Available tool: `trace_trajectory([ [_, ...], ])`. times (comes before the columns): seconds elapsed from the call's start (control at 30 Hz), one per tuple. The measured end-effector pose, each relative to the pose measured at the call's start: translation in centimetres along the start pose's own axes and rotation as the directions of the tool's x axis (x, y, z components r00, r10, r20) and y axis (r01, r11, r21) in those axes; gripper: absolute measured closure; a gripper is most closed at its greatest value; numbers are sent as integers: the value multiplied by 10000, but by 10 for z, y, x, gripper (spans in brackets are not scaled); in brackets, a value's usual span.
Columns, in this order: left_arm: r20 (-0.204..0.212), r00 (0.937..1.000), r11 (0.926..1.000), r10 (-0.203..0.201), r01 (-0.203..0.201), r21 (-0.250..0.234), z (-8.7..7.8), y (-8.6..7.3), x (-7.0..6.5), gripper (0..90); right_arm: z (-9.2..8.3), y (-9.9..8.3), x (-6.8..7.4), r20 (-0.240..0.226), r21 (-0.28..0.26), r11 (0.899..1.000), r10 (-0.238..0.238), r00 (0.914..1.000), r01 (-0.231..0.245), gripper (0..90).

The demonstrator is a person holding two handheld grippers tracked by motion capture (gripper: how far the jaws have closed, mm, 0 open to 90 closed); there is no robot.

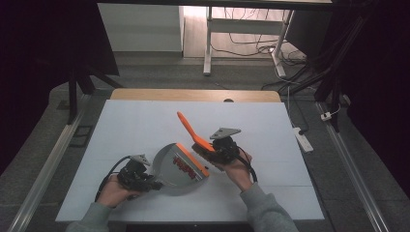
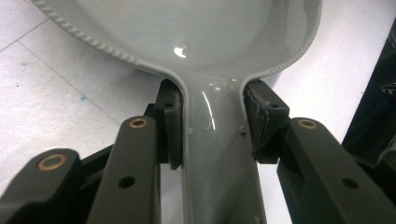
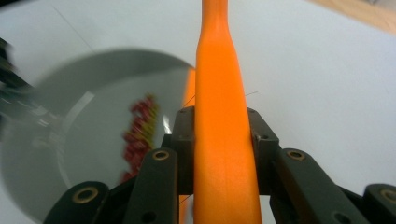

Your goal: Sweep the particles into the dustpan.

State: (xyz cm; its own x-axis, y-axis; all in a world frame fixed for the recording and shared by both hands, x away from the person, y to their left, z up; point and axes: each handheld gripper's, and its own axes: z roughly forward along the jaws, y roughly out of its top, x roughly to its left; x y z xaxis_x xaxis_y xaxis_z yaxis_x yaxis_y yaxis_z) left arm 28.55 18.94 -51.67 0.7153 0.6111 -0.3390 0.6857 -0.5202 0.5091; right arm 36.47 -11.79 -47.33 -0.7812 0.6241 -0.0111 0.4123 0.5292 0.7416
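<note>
Dustpan and brush, one in each gripper, low over the white tabletop (image 1: pixel 145 121).

Left gripper (image 1: pixel 155 184) jaws clench the stiff, glossy grey plastic dustpan (image 1: pixel 181 169) by its narrow handle: light but slippery, best gripped at the neck. Right gripper (image 1: pixel 212 155) jaws clamp the smooth orange plastic brush (image 1: pixel 193 133) mid-handle, above the pan's orange-edged lip.

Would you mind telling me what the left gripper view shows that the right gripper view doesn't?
Left gripper view alone: the grey dustpan's handle clamped between the left gripper jaws, and the pan's ribbed rim. Right gripper view alone: the orange brush handle clamped in the right gripper, and the red lettering inside the pan. Both: the grey dustpan and the white table.
</note>
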Motion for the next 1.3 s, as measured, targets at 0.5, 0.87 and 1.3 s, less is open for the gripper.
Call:
trace_trajectory([
  [0.5, -1, 10000, 10000, -1, 1, 5, 0, 0, 0, 614, 7, -14, -2, 59, 589, 9982, 67, 10000, -70, 708],
  [0.87, 13, 10000, 10000, 2, -2, -11, 1, 0, 0, 614, 3, -21, 11, -191, 573, 9981, 233, 9995, -221, 707],
  [1.3, 10, 10000, 10000, 5, -5, 3, 2, 0, 0, 613, 3, -12, 33, -1370, 239, 9997, -5, 9906, 38, 708],
])
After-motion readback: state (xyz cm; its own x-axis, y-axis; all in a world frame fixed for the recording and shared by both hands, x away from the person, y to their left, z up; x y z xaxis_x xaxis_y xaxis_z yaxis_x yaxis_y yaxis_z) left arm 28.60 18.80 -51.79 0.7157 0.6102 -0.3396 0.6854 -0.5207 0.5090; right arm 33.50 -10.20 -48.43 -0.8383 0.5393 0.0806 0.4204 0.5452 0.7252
